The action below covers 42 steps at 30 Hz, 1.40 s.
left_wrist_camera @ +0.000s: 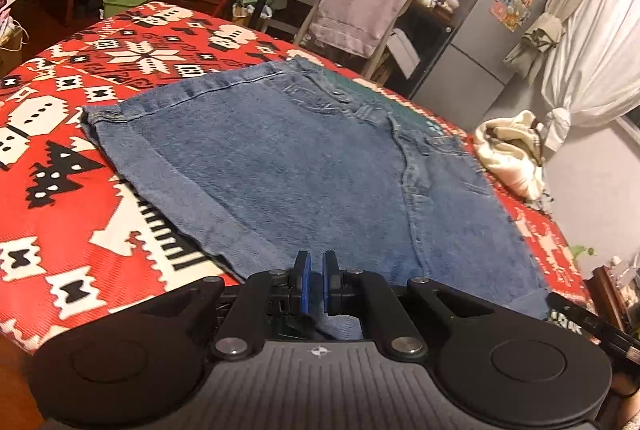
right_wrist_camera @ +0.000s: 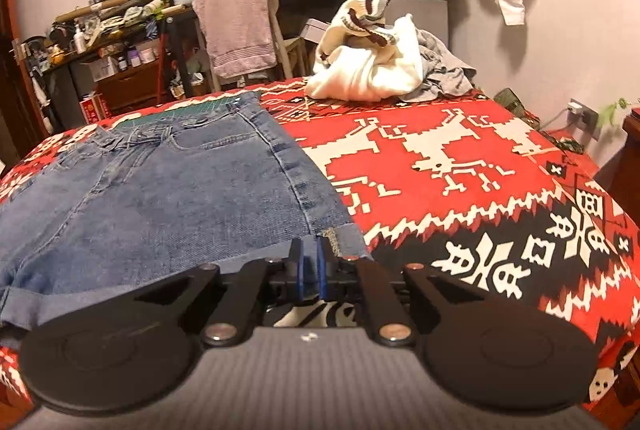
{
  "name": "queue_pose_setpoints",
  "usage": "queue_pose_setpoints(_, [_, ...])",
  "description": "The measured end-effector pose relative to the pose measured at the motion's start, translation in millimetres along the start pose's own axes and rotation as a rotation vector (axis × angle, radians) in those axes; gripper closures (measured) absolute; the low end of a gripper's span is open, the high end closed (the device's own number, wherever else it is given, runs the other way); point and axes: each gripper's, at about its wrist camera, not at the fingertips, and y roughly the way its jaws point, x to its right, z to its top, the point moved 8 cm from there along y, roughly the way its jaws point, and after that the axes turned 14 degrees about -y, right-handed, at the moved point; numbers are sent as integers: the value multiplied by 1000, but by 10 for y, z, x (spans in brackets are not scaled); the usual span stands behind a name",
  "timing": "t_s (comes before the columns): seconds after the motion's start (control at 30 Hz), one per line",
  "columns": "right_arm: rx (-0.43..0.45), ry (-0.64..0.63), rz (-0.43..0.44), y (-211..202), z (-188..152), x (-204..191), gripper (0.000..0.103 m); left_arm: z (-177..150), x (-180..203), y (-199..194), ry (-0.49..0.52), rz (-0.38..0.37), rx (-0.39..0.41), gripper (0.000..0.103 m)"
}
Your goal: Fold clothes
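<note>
- Denim shorts (left_wrist_camera: 280, 166) lie flat on the patterned bedspread (left_wrist_camera: 72, 238), waistband far
- Left gripper (left_wrist_camera: 316, 282) at the near hem, jaws nearly closed, holding nothing
- Right gripper (right_wrist_camera: 310, 266) at the near right cuff, likewise; pinch both hems evenly

In the left wrist view, the left gripper (left_wrist_camera: 316, 266) covers the near hem of the denim shorts (left_wrist_camera: 288, 166), so it cannot be told if the blue pads (left_wrist_camera: 306, 282) pinch the cloth. In the right wrist view, the right gripper (right_wrist_camera: 310, 262) hides the near hem at the right leg cuff, and the left leg of the shorts is cut off by the left edge. The heap of clothes (right_wrist_camera: 372, 66) on the far side hides its own lower layers. Small things on the far shelves (right_wrist_camera: 120, 10) are too blurred to name.
</note>
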Motion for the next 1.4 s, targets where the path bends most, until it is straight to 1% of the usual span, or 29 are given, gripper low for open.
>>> queue_pose_setpoints(0.13, [-11,-70,-9,-46,-63,-67,96,9,-113,10,-5,17,-1,99])
queue_pose_setpoints(0.23, [-33,-52,-10,-86,-89,-58,93,43,-132,-29,12,23,14,99])
queue_pose_setpoints(0.37, [-10,-36,-1,-134,-28,-55,93,160,-131,-54,60,35,44,99])
queue_pose_setpoints(0.47, [-8,-46,1,-94,16,-71,93,276,-204,-19,69,64,64,99])
queue_pose_setpoints(0.6, [-16,-27,-3,-28,8,-57,93,421,-464,40,43,118,82,99])
queue_pose_setpoints(0.77, [-14,-38,-2,-25,-7,-62,93,657,-789,-53,-42,108,139,98])
queue_pose_setpoints(0.93, [-18,-34,-3,-23,-3,-63,93,916,-1055,-66,-87,130,188,98])
queue_pose_setpoints(1.13, [-25,-33,-10,-16,6,-70,93,1036,-1171,-34,-86,135,193,100])
queue_pose_setpoints(1.33, [-32,-27,-12,-24,50,-62,92,1063,-1128,-118,-86,142,213,100])
queue_pose_setpoints(1.4, [-28,-38,-15,-23,83,-61,92,1111,-1145,-129,-72,166,227,99])
